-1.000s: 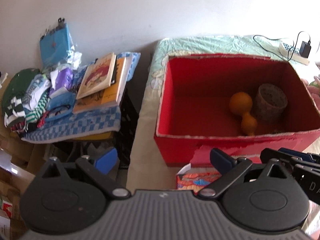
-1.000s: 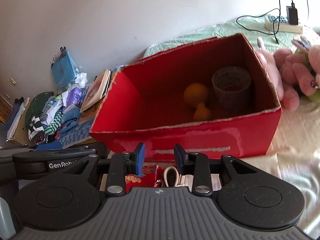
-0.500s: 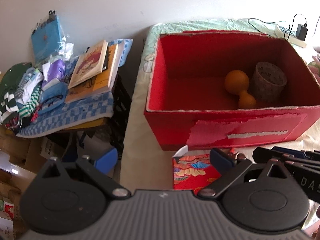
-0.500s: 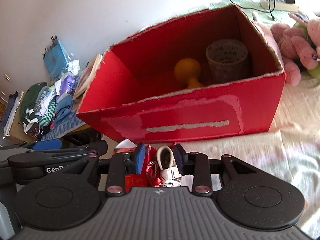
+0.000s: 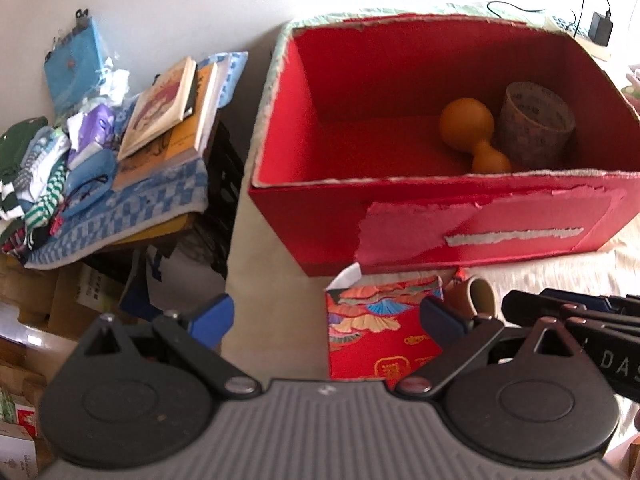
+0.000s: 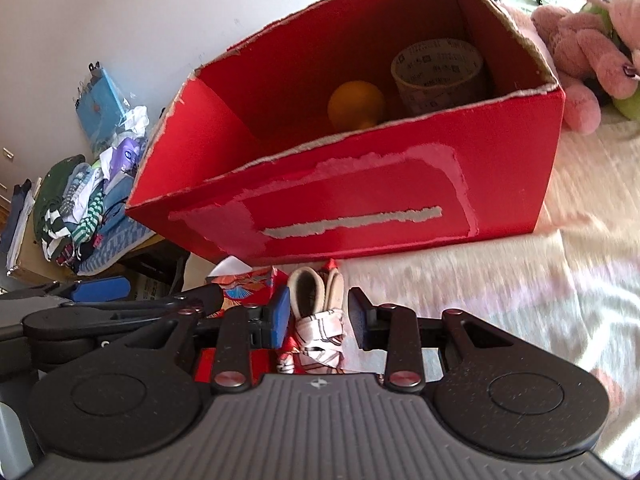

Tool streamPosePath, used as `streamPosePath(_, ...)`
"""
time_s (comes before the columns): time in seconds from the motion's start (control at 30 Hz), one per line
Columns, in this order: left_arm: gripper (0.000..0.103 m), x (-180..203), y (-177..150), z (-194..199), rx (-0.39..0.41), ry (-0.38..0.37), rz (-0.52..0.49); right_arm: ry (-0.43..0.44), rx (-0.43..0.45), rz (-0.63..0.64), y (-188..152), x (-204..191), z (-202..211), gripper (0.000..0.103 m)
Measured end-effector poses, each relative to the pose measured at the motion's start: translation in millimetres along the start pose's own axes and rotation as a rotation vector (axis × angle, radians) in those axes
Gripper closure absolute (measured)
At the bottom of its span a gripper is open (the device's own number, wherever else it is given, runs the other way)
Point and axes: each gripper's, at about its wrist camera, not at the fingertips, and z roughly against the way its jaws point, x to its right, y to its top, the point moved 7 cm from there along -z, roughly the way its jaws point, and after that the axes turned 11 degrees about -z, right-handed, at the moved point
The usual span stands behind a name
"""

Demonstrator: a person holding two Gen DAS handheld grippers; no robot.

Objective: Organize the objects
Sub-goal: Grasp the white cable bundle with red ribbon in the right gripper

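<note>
A big red cardboard box (image 5: 480, 232) (image 6: 360, 200) stands open on the bed and holds an orange gourd (image 5: 466, 124) (image 6: 354, 106) and a tape roll (image 5: 532, 128) (image 6: 436, 68). In front of it lie a small red patterned box (image 5: 372, 320) (image 6: 244, 284) and a pair of little cream shoes (image 6: 316, 300) (image 5: 480, 296) with red and white cloth. My right gripper (image 6: 320, 316) straddles the shoes, its blue pads standing apart on either side. My left gripper (image 5: 326, 320) is wide open above the bed's edge, with the patterned box under its right finger.
Left of the bed, books (image 5: 168, 108) and a heap of clothes (image 5: 48, 172) lie on a blue checked cloth. Pink plush toys (image 6: 580, 48) sit right of the red box. A power strip with a charger (image 5: 600, 28) lies behind it. Pale bedding (image 6: 500, 300) stretches to the right.
Both grippers have sunk toward the bed. The patterned box and the shoes have come further into view below the red box. Neither gripper's jaws have changed width.
</note>
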Motion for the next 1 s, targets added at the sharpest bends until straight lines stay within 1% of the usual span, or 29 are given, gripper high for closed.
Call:
streamPosePath(0.2,0.003,9.0,-5.5,-9.4,-0.038,-0.037,-0.001,-0.003,-0.018,-0.003,-1.5,9.1,0.4,0.069)
streamPosePath(0.43,0.003,19.4,-11.0,-15.1,-0.063,-0.047,-0.015,-0.005,-0.035,-0.006,-3.0,15.8,0.4,0.069)
streamPosePath(0.57,0.003,22.9,-12.5,-18.8,-0.079,-0.066,-0.010,-0.004,-0.041,-0.013,-2.7,19.0,0.5,0.069)
streamPosePath(0.73,0.003,27.7,-13.6,-20.4,-0.083,-0.074,-0.025,0.004,-0.044,-0.020,-1.9,21.5,0.1,0.069)
streamPosePath(0.9,0.003,28.7,-17.1,-23.9,-0.093,-0.099,-0.018,0.033,-0.057,-0.044,-3.1,22.4,-1.4,0.069)
streamPosePath(1.0,0.003,28.3,-19.2,-24.2,-0.088,-0.139,-0.005,0.058,-0.064,-0.056,-3.3,21.3,-1.4,0.069)
